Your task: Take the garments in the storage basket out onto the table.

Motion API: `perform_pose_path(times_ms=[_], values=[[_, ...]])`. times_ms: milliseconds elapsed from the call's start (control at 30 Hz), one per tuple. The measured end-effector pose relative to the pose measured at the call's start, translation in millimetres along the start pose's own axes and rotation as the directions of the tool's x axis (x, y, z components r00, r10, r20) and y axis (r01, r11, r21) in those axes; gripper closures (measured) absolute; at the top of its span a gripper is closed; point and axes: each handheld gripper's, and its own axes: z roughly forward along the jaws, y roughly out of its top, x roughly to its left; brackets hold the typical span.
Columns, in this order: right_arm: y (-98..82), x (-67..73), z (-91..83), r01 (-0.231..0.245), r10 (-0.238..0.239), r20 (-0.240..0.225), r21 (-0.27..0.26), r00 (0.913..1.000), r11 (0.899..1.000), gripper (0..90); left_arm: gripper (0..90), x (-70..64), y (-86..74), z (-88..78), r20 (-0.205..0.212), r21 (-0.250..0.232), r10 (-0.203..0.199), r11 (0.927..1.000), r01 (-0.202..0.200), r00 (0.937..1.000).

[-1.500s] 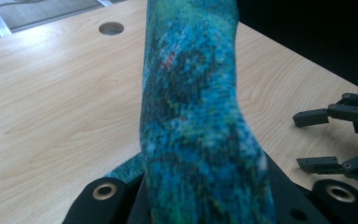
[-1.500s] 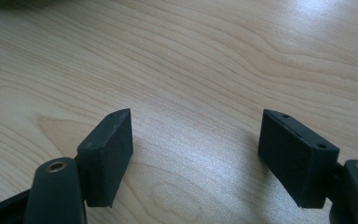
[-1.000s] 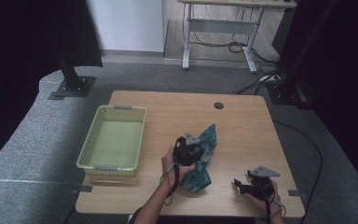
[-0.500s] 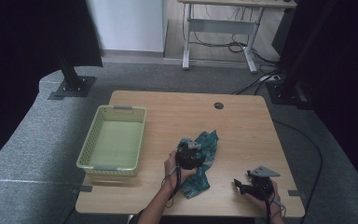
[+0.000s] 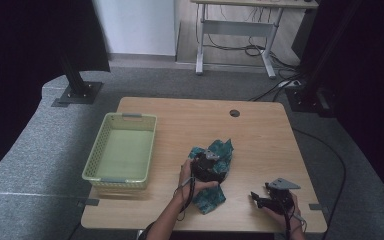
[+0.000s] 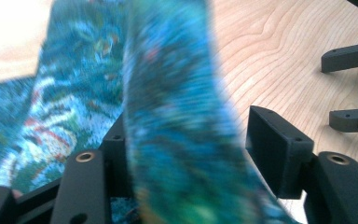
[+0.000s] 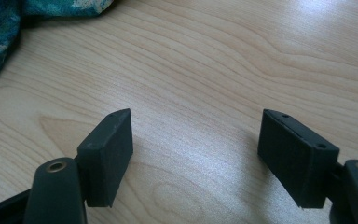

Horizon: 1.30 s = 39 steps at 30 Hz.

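While the left tongs (image 6: 186,154) have just been opening, released, the teal cloth (image 6: 177,140) drapes between them.

Light wooden table (image 5: 260,130) sits at the centre of the high view, with a small round dark hole (image 5: 234,113) near its far edge. Floor under and around it is grey carpet (image 5: 30,165); a pale seam line crosses the lower left. Upper left of the frame: black curtain (image 5: 25,40), and beside it a black stand on a square base plate (image 5: 77,92). Top centre: white wall panel (image 5: 137,25). Behind it, top right of centre, a second desk with a light metal frame (image 5: 235,35) and loose cables (image 5: 240,50) beneath. Right side is dark, with another black post base (image 5: 307,97) and a cable running down the carpet. Lighting is soft and even on the tabletop.
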Motion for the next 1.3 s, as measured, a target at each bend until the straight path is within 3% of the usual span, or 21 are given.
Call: perform_pose_path(times_ms=[333, 933, 1300], values=[[0.7, 0.4, 0.8, 0.004, -0.004, -0.003, 0.000, 1.0000, 1.000, 25.2, 32.1, -8.2, 3.9, -18.8, -0.030, -0.068, 0.029, 0.9972, -0.031, 0.9991], [1.5, 3.2, 1.6, 0.008, -0.008, -0.006, 0.000, 0.9999, 1.000, 25.3, 34.3, -12.7, -12.6, -58.8, -0.064, -0.130, 0.080, 0.9877, -0.087, 0.9948], [0.9, 4.4, 0.9, 0.011, -0.011, -0.002, -0.001, 0.9999, 1.000, 25.3, 34.2, -7.6, -37.5, -90.0, -0.119, -0.157, 0.087, 0.9820, -0.105, 0.9891]])
